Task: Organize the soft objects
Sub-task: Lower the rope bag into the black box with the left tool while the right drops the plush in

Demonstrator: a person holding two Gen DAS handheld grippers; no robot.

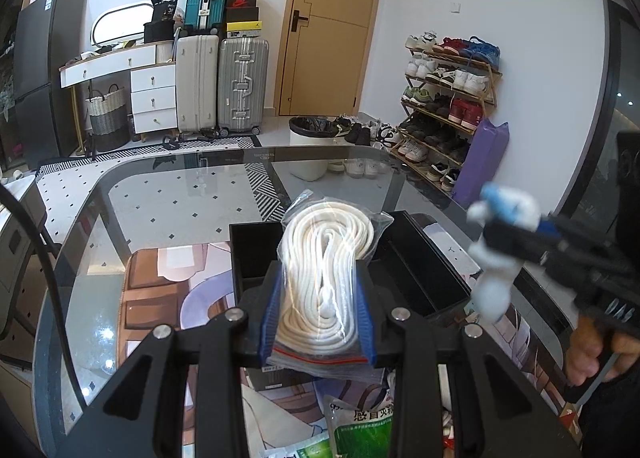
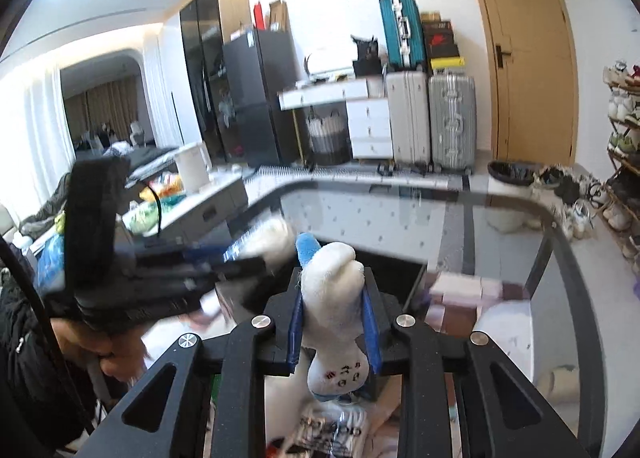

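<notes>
Both wrist views look along their tools, close over the glass table (image 1: pixel 160 194), toward one door (image 1: pixel 328 26)

The black box (image 1: pixel 420 258) stands open on top, but the right gripper (image 1: pixel 504 242) hangs beside its right wall.

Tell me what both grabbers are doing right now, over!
Left gripper shut on bagged white rope, above the black box. Right gripper shut on white-and-blue sock. Nothing blocking the box.

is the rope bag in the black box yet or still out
Out. The rope bag is clamped in the left gripper, held above the black box, not resting inside it.
</notes>
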